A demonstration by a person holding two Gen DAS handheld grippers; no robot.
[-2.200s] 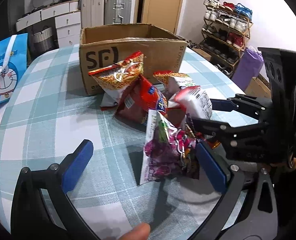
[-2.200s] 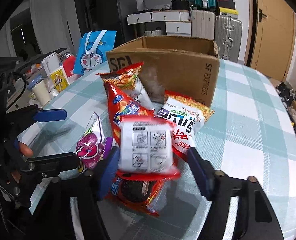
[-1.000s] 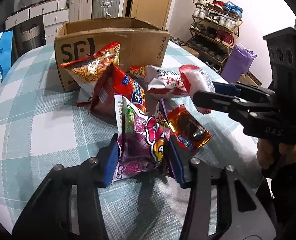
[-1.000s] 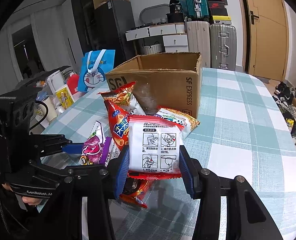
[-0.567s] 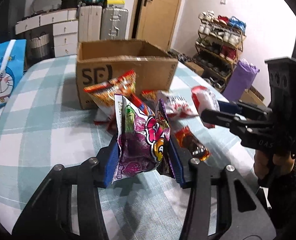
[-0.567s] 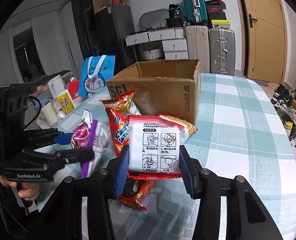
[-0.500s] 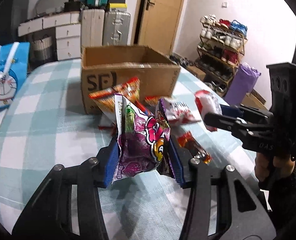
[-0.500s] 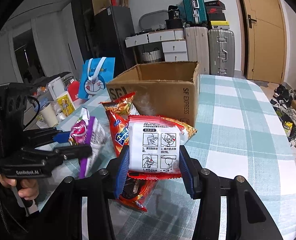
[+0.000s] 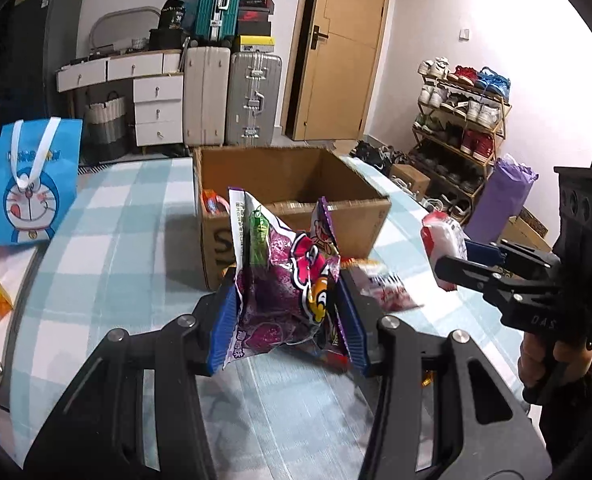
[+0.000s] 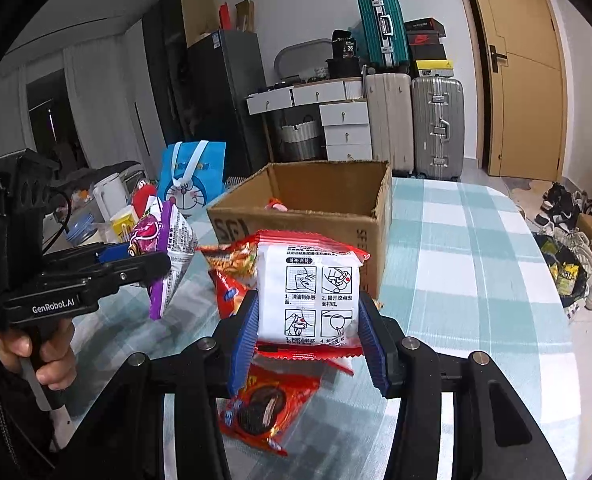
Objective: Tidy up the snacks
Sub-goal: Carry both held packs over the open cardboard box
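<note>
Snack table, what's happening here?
A person holds a gripper in each hand, sorting snacks into the open cardboard box. The left gripper is shut on a purple snack bag, held off the table. The right gripper is shut on a white and red packet, also in the air. A cookie packet and a few other bags lie on the checked tablecloth in front of the box.

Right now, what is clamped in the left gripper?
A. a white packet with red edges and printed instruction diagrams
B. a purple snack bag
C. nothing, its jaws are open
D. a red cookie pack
B: in the left wrist view the left gripper has its blue pads pressed against both sides of the purple snack bag, which is held clear of the checked tablecloth.
</note>
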